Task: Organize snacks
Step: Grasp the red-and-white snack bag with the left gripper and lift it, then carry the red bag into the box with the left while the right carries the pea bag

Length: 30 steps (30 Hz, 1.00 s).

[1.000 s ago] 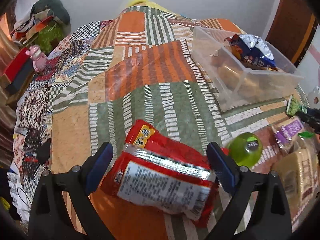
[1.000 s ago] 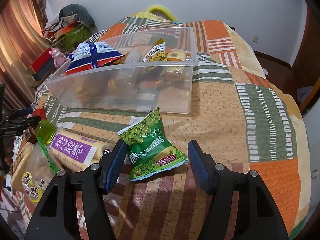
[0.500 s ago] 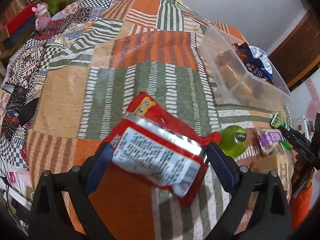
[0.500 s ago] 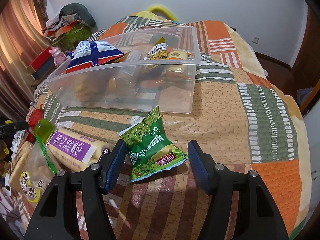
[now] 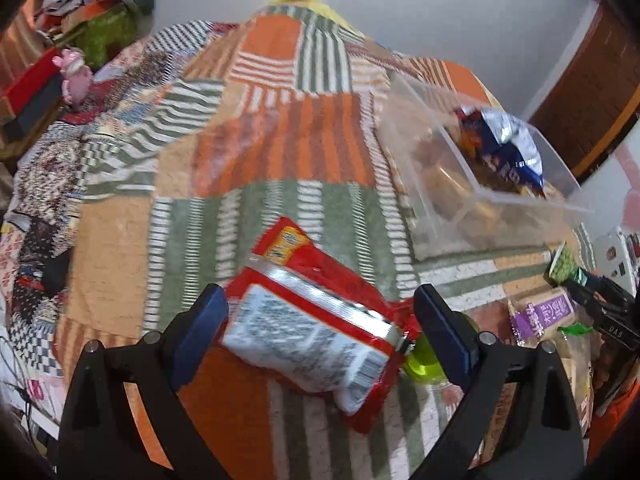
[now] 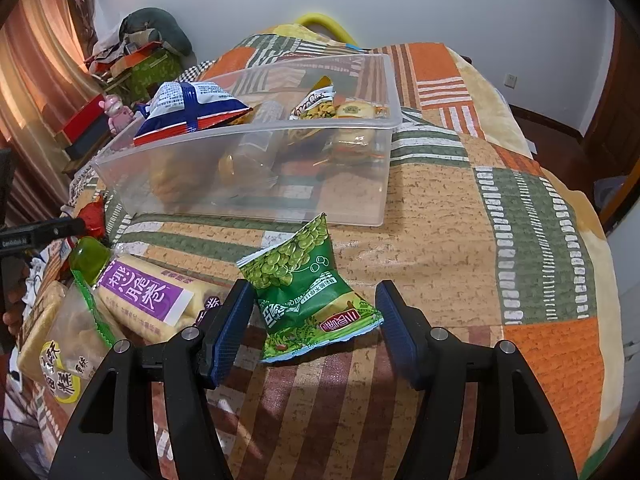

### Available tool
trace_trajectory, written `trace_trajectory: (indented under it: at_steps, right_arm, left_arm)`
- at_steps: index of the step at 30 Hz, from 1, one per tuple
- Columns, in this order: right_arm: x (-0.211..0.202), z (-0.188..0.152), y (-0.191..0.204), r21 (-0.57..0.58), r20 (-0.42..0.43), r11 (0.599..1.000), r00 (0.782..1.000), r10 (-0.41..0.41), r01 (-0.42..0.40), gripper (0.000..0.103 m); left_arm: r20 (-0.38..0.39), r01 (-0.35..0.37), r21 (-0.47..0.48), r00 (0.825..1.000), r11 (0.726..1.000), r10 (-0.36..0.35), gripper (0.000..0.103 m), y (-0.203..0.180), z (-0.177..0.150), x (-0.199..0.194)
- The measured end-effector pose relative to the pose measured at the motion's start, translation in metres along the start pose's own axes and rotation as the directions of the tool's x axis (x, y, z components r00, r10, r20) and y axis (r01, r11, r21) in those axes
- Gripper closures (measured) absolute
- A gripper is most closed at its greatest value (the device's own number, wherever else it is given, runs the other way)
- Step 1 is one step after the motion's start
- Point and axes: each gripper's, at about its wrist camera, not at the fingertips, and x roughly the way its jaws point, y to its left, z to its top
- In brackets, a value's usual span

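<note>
A red snack packet (image 5: 312, 332) with a white printed back hangs slanted just above the patchwork quilt (image 5: 280, 144). My left gripper (image 5: 320, 320) is shut on it, a pad at each end. In the right wrist view a green pea packet (image 6: 308, 292) stands crumpled between the pads of my right gripper (image 6: 316, 320), which is shut on it. The clear plastic bin (image 6: 360, 184) sits just beyond the pea packet and holds a blue chip bag (image 6: 188, 108) and other snacks. In the left wrist view the bin (image 5: 480, 216) is at the upper right.
Loose snacks lie left of the right gripper: a green jelly cup (image 6: 90, 258), a purple-labelled cake pack (image 6: 148, 296) and a clear bag with a yellow label (image 6: 68, 356). Boxes and a pink toy (image 6: 116, 110) crowd the far left. The quilt drops off at the right.
My left gripper has rolled and shifted with the red packet still in it, so the jelly cup now sits under its right finger. The right gripper and pea packet have not moved.
</note>
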Motion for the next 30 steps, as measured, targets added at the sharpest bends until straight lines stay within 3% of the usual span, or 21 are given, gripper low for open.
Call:
trace_trajectory:
  at_steps: [5,11,19,27,30]
  right_arm:
    - [0.0,0.0,0.0,0.0,0.006,1.0,1.0,0.003,-0.003,0.043]
    - [-0.001,-0.001,0.0,0.001,0.01,1.0,1.0,0.004,-0.004,0.044]
    - [-0.003,-0.004,0.002,-0.024,0.01,1.0,1.0,-0.015,0.015,0.045]
    - [-0.002,0.0,0.003,-0.056,0.011,0.998,1.0,-0.027,0.028,0.045]
    - [0.002,0.004,0.004,-0.063,-0.001,0.998,1.0,-0.018,0.017,0.05]
  left_arm:
    - [-0.03,-0.039,-0.056,0.999,0.998,0.037,0.007,0.02,-0.014,-0.008]
    - [-0.107,0.057,-0.117,0.992,0.991,-0.07,0.007,0.021,-0.023,0.009]
    - [-0.12,0.09,-0.085,0.988,0.992,-0.1,0.007,-0.004,0.002,0.038]
    - [-0.091,0.017,0.004,0.996,1.0,-0.017,0.006,-0.022,0.022,0.055]
    - [-0.07,-0.016,0.033,0.997,0.999,0.019,0.006,-0.027,0.025,0.06]
